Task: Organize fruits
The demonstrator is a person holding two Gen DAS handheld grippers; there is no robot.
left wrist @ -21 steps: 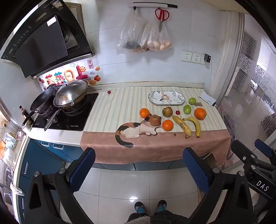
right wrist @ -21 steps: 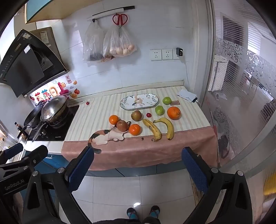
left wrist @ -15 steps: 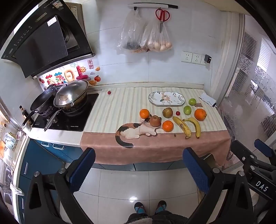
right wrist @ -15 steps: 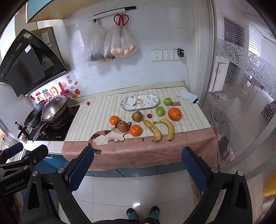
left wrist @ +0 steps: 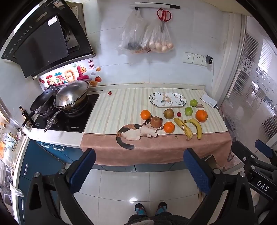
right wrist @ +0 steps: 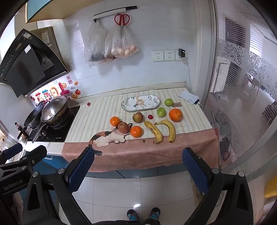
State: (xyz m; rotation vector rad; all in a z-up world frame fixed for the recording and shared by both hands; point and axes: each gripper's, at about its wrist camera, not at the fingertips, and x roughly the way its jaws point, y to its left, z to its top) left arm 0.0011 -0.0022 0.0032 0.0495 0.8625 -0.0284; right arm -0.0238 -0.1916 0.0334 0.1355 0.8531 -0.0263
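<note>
Fruit lies on a striped cloth over the counter (left wrist: pixel 121 110): three oranges (left wrist: pixel 169 127), two brown pears (left wrist: pixel 168 113), two green apples (left wrist: pixel 188 111), two bananas (left wrist: pixel 183 127) and a small red fruit (left wrist: pixel 179 114). An empty oval patterned plate (left wrist: pixel 167 99) sits behind them. My left gripper (left wrist: pixel 138 171) is open and empty, held back from the counter above the floor. My right gripper (right wrist: pixel 137 169) is open and empty too, also well short of the counter; the same fruit (right wrist: pixel 136 131) and plate (right wrist: pixel 140 103) show in its view.
A stove with a lidded wok (left wrist: pixel 71 97) and a frying pan (left wrist: pixel 42 102) stands at the left. Plastic bags (left wrist: pixel 148 41) and red scissors (left wrist: pixel 163 15) hang on the wall. A folded cloth (left wrist: pixel 208 101) lies at the counter's right end. A glass door (right wrist: pixel 242 103) is right.
Both grippers have drifted very slightly; the view has barely shifted. Nothing on the counter has moved.
</note>
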